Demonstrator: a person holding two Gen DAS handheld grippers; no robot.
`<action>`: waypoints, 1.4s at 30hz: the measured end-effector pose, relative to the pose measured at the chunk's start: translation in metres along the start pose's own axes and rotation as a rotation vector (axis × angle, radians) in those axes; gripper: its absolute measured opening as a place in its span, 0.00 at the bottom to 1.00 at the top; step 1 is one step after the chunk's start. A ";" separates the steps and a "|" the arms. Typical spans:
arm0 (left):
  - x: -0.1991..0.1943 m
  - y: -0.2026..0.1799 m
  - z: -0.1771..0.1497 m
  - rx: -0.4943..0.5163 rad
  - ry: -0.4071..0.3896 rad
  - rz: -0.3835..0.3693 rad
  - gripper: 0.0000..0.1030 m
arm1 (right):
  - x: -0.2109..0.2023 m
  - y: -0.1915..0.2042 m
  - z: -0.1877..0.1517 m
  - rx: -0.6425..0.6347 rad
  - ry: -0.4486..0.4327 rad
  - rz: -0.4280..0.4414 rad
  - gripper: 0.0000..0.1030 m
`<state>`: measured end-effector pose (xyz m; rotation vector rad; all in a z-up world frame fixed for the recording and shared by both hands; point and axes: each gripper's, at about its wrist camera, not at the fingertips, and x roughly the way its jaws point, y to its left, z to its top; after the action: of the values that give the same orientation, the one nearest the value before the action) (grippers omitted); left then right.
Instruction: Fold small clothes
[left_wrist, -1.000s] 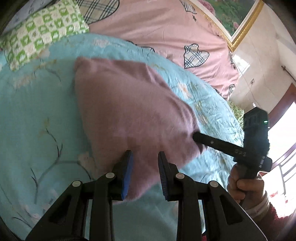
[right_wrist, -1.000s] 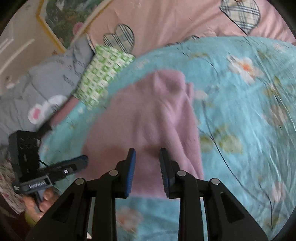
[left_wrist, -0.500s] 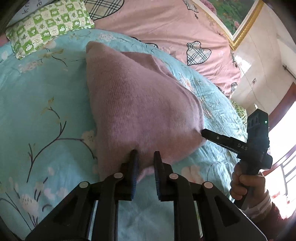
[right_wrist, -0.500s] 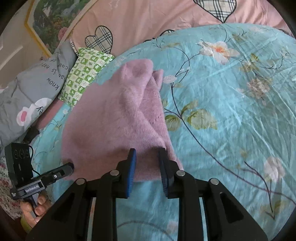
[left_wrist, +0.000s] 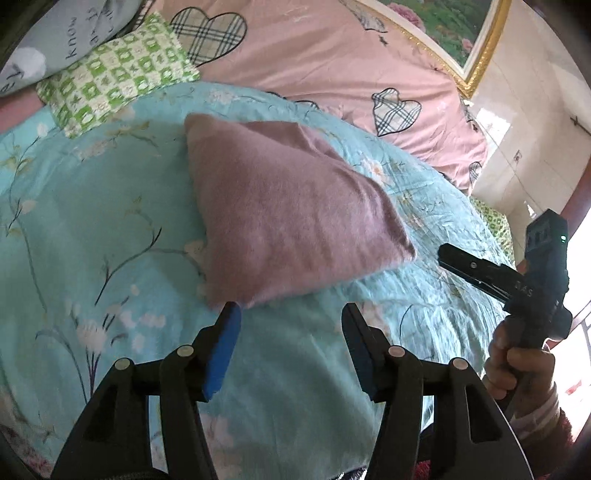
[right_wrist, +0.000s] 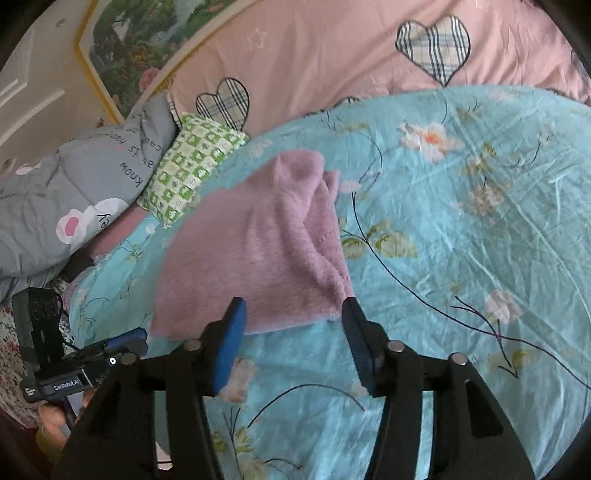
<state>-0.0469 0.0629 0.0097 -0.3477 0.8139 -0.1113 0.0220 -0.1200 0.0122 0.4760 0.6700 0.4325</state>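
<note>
Folded pink garment (left_wrist: 288, 221) on bed (left_wrist: 92, 229), open sheet around; left gripper (left_wrist: 291, 317) and right gripper (right_wrist: 291, 314) jaws opening, empty, near its hem; far edges blurred.

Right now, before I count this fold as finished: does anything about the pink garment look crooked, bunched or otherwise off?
The pink garment lies folded on the floral bedspread, but not squarely. It tapers toward the pillows, and a loose flap bunches along its right edge. Both the left hand-held gripper and right hand-held gripper are opening, nothing between their jaws.
</note>
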 end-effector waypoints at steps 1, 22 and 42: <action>-0.001 0.002 -0.002 -0.010 0.003 0.004 0.56 | -0.001 0.001 -0.001 -0.007 0.003 -0.002 0.54; -0.024 -0.006 -0.042 0.057 -0.009 0.210 0.80 | -0.016 0.027 -0.065 -0.166 0.074 -0.077 0.83; -0.018 0.011 0.031 0.092 -0.007 0.351 0.90 | 0.002 0.061 0.006 -0.329 0.106 -0.050 0.99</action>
<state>-0.0368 0.0860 0.0383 -0.1148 0.8482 0.1804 0.0142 -0.0713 0.0485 0.1251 0.6956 0.5125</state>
